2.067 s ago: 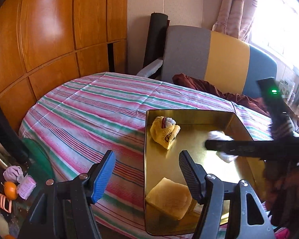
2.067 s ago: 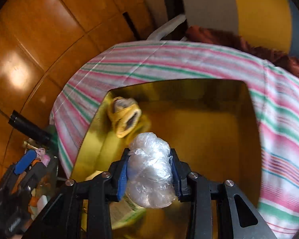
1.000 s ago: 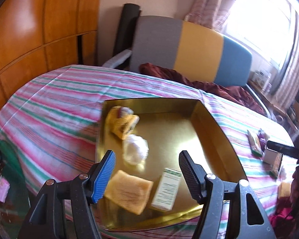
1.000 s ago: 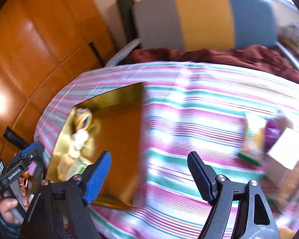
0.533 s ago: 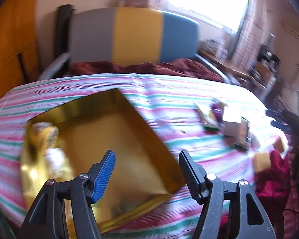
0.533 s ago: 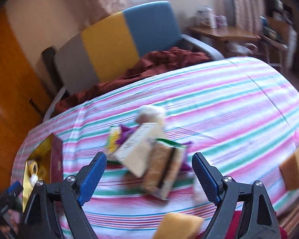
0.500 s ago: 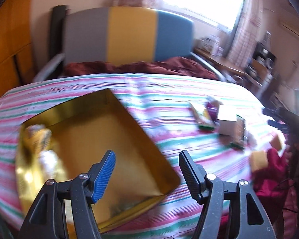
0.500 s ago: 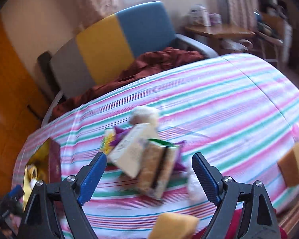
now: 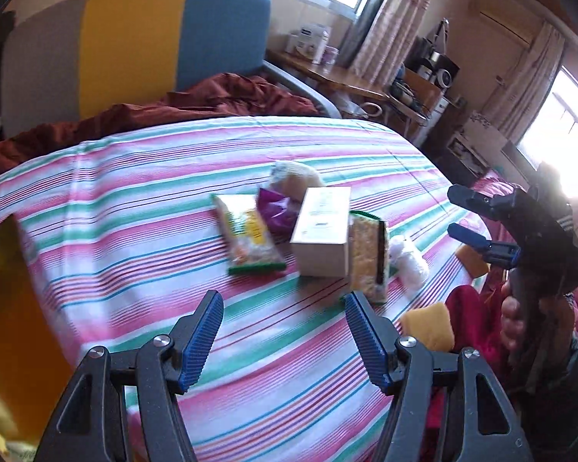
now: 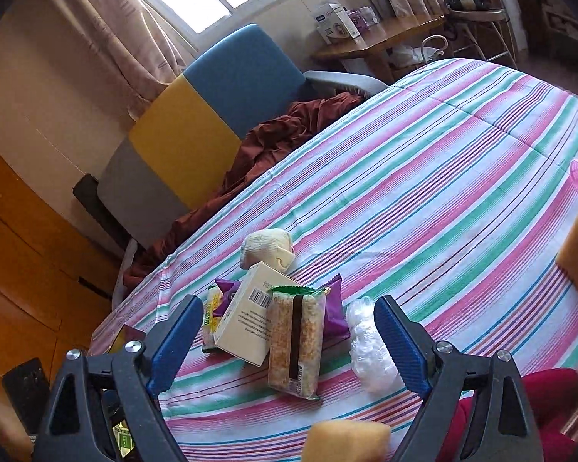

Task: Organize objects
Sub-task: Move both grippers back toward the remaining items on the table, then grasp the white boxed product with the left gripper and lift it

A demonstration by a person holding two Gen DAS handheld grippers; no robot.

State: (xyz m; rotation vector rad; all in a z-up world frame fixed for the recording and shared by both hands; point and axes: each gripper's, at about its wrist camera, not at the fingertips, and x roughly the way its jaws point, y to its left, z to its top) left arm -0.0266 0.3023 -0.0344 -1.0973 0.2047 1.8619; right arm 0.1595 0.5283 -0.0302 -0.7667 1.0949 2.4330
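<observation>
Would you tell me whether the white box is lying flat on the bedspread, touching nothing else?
No, the white box leans tilted on the purple packet, beside the rice-cake pack.

A white box (image 10: 246, 321) leans among snack packets (image 10: 294, 344) (one purple (image 10: 333, 310)), beside a clear bag (image 10: 368, 350) and sponges (image 10: 345, 441).

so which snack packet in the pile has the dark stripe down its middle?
The rice-cracker packet, green-topped, leaning on the white box. The flat packet beyond the box has none.
</observation>
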